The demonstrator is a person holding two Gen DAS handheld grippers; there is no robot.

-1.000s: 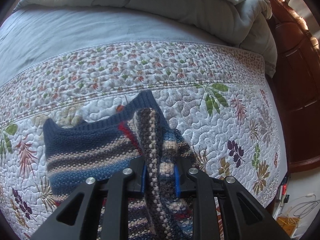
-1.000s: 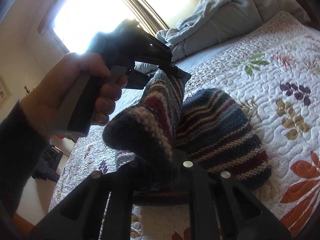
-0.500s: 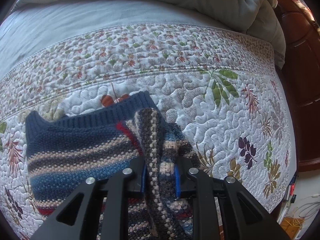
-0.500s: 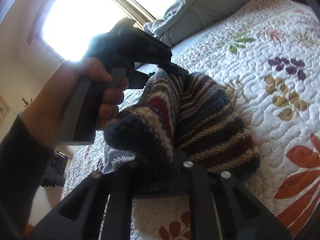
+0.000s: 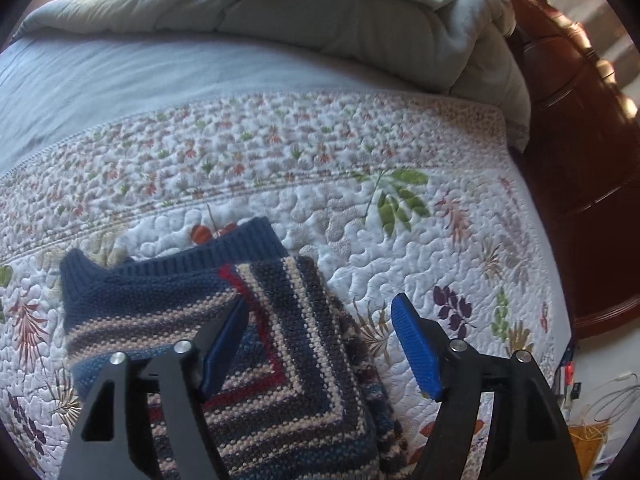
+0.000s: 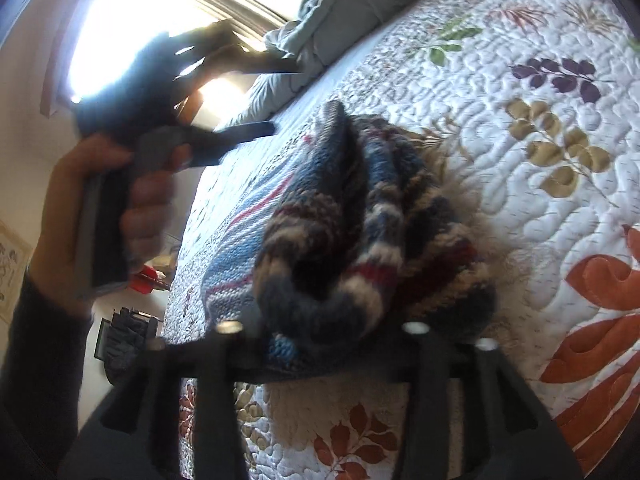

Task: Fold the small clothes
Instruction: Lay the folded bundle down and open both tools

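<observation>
Now both grippers' fingers opening: left gripper (image 5: 320,344) and right gripper (image 6: 324,332) off striped sweater (image 5: 280,360) on quilt (image 5: 400,240).

two wrist cams, both close over the bed

left looks steeply down, right lower, facing the window; both share the striped sweater (image 5: 248,344) on the quilt (image 5: 420,248).

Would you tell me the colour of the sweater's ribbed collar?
Navy blue collar; clearest in the left wrist view.
</observation>
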